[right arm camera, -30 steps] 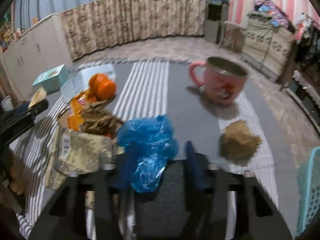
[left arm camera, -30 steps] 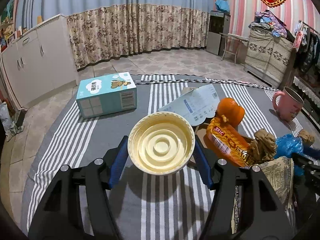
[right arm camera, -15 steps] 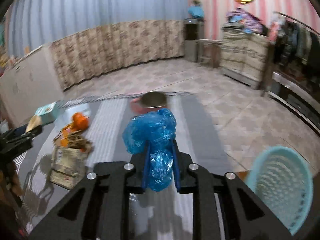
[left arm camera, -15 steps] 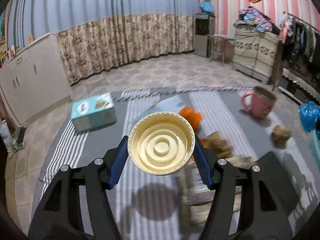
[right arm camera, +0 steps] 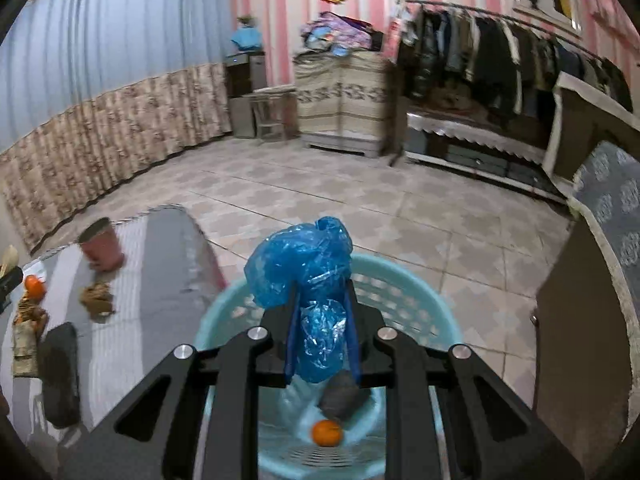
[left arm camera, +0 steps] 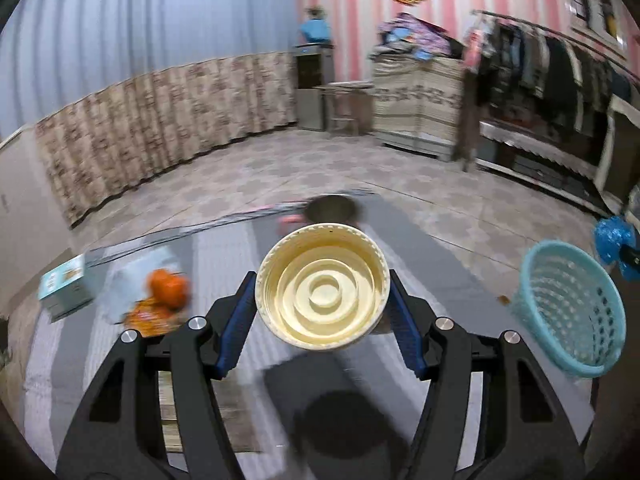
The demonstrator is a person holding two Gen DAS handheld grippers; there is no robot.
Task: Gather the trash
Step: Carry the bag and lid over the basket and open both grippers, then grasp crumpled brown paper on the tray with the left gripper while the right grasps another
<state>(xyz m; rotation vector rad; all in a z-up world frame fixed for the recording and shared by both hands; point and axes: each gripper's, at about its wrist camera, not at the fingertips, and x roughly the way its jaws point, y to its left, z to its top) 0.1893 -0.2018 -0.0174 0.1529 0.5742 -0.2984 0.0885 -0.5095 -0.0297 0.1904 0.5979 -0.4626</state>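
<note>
My left gripper (left arm camera: 322,312) is shut on a cream plastic lid (left arm camera: 322,286), held above the striped table. My right gripper (right arm camera: 320,320) is shut on a crumpled blue plastic bag (right arm camera: 304,268), held directly over the light blue basket (right arm camera: 416,300). The basket holds an orange (right arm camera: 327,433) and a grey lump. The basket (left arm camera: 568,308) also shows at the right of the left wrist view, with the blue bag (left arm camera: 614,236) just beyond its rim. An orange (left arm camera: 168,288) on an orange wrapper (left arm camera: 146,316) lies on the table.
On the table stand a pink mug (right arm camera: 100,246), a brown crumpled wad (right arm camera: 96,298), a flat paper package (right arm camera: 26,344), a dark flat object (right arm camera: 60,372) and a teal tissue box (left arm camera: 64,286). The basket stands on the tiled floor beside the table's right edge. A cabinet (right arm camera: 588,320) stands at the right.
Both grippers have swung to the right. The right gripper has carried the blue bag from over the table to above the basket. The left gripper still holds the lid.
</note>
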